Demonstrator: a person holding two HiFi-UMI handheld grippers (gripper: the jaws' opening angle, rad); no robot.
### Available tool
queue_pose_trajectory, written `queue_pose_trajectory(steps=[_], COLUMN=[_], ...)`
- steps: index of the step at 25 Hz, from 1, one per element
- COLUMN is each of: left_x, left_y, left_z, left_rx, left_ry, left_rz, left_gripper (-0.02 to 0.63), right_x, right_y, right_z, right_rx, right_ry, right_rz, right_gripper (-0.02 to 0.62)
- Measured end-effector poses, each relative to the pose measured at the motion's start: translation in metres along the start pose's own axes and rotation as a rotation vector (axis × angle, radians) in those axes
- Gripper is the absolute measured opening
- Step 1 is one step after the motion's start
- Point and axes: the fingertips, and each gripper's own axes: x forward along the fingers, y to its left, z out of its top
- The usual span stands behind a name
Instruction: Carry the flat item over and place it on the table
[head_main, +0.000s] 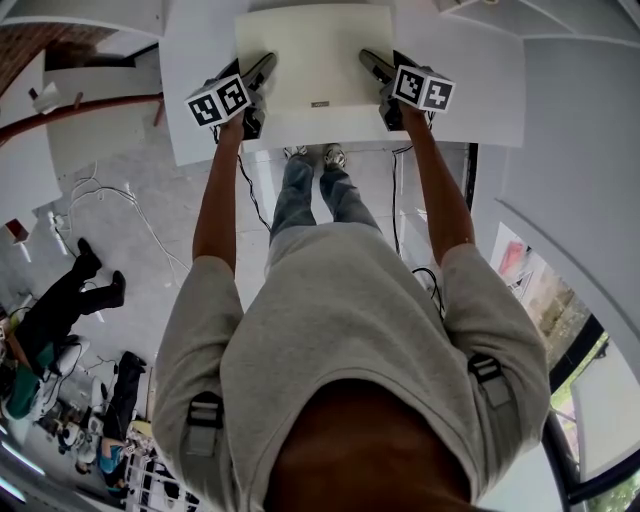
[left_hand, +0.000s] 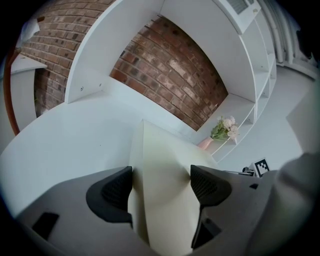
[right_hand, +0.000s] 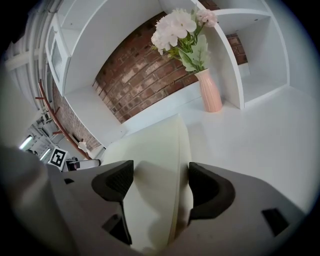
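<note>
— Can you read the small label (head_main: 319, 103) at the near edge of the cream panel (head_main: 312, 55)?
— No, it's too small. The left gripper (head_main: 262, 72) and right gripper (head_main: 372, 62) cover both near corners.
— Does it touch the white table (head_main: 200, 60)?
— Cannot tell. The table's far side is cut off at the head view's top, and the panel half hides the pink vase (left_hand: 205, 144).

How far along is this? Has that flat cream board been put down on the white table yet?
The carrying looks done: the board is over the table. In hand: the left tool and right tool each clamp one side edge of it. I cannot tell whether it rests on the surface. What's left is setting it flat, then opening both tools and pulling away.
</note>
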Motion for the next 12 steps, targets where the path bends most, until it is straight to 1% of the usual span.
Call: queue_pose_trajectory(steps=[6,12], left_x=[0.0072,0.0103], left_y=[0.0018,0.0030], left_z=[-0.0017,-0.0019], left_rx=[0.001,0.003], left_ry=[0.015,0.012], left_rz=[0.009,0.015], left_gripper=[0.373,0.373], right_x=[0.0066,0.0079], right_y=[-0.0081,-0.0108], right_z=[-0.0040,-0.0036], right_rx=[0.020,0.024], right_ry=[0.021,0.016], right_rz=[-0.004,-0.001], right_gripper=[0.365,0.365])
